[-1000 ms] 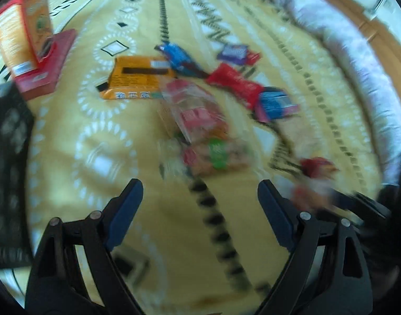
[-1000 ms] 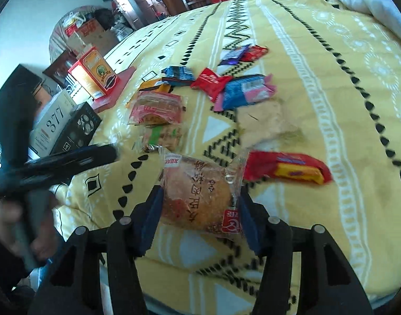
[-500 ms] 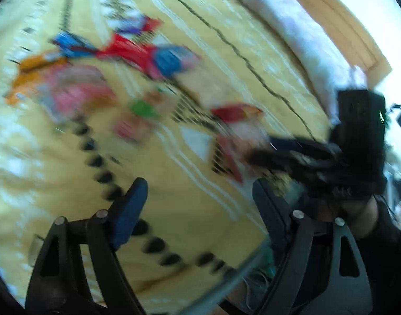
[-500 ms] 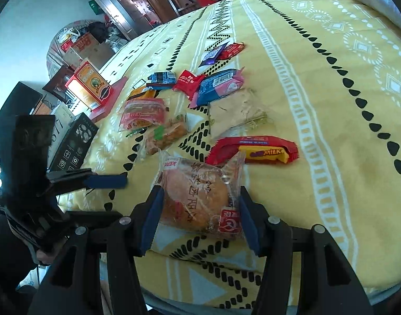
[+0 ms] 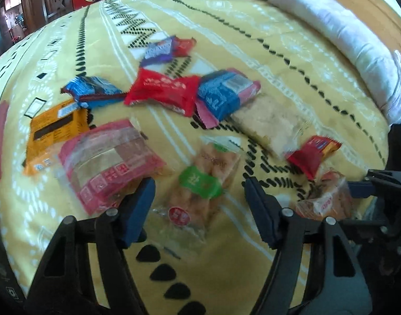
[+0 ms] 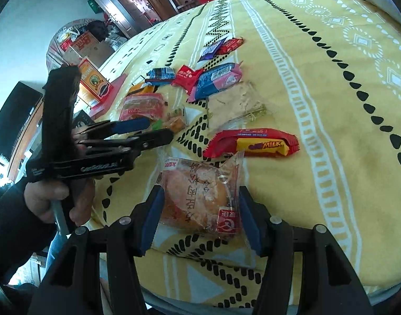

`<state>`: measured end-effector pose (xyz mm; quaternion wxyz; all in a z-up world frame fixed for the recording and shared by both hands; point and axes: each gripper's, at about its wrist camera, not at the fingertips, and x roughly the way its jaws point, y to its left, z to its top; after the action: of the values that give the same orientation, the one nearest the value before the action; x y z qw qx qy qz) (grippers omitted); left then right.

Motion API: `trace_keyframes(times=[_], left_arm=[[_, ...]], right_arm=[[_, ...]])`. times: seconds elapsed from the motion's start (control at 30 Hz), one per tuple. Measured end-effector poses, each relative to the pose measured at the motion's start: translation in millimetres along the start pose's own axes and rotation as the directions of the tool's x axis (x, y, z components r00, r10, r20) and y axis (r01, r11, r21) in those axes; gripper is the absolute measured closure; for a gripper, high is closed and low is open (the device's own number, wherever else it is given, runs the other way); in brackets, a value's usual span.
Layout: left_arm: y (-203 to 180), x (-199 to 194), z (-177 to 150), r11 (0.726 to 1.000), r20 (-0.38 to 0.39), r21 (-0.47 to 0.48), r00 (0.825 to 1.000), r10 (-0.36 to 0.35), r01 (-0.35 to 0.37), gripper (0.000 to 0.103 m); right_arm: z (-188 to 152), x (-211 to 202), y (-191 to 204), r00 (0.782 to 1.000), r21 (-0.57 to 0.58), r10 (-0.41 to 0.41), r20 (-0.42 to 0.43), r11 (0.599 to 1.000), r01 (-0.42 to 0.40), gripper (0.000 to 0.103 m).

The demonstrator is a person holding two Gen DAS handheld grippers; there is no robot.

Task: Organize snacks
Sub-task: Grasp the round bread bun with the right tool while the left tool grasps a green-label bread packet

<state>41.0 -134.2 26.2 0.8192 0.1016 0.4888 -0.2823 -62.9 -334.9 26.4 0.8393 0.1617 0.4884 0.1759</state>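
Note:
Several wrapped snacks lie on the yellow patterned bedspread (image 5: 253, 26). My left gripper (image 5: 200, 197) hovers low over a clear pack with a green label (image 5: 200, 183). Its jaws are closing with that pack between them, and the pads do not press on it. In the right wrist view the left gripper (image 6: 161, 129) shows from the side, held by a hand (image 6: 45, 197). My right gripper (image 6: 200, 210) is shut on a clear-wrapped round bun (image 6: 200, 191) near the bed's front edge. The bun (image 5: 323, 197) also shows at the right of the left wrist view.
A red milk bar (image 6: 253, 144), a pale clear pack (image 6: 239, 105), a blue-and-pink pack (image 5: 224, 92), a red pack (image 5: 163, 89), a pink-red pack (image 5: 108, 157) and an orange pack (image 5: 53, 128) lie around. Boxes (image 6: 92, 81) stand left; a white duvet (image 5: 331, 26) lies right.
The left gripper swung right, then back over the snacks, and its jaws have narrowed astride the green-label pack. The right gripper has barely moved and keeps the bun.

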Motion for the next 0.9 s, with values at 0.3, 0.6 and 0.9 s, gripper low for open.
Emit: trace_keyframes(times=[0.3,0.6,0.9], left_arm=[[-6,-11,-8,0.998,0.01,-0.033,0.999,0.048,-0.048,0.064],[-6,-22,-14,0.994,0.027,-0.1,0.998,0.056,-0.053,0.064],[7,-81,-13,0.985,0.134,-0.166,0.989,0.062,-0.039,0.064]], right_arm=[[2,15,12,0.998,-0.031,-0.054,-0.041,0.998,0.053,0.028],[4,34,22,0.987,-0.079,-0.151,-0.053,0.986,0.146,0.03],[5,-2,43,0.993,-0.129,-0.105,0.05,0.985,0.111,0.058]])
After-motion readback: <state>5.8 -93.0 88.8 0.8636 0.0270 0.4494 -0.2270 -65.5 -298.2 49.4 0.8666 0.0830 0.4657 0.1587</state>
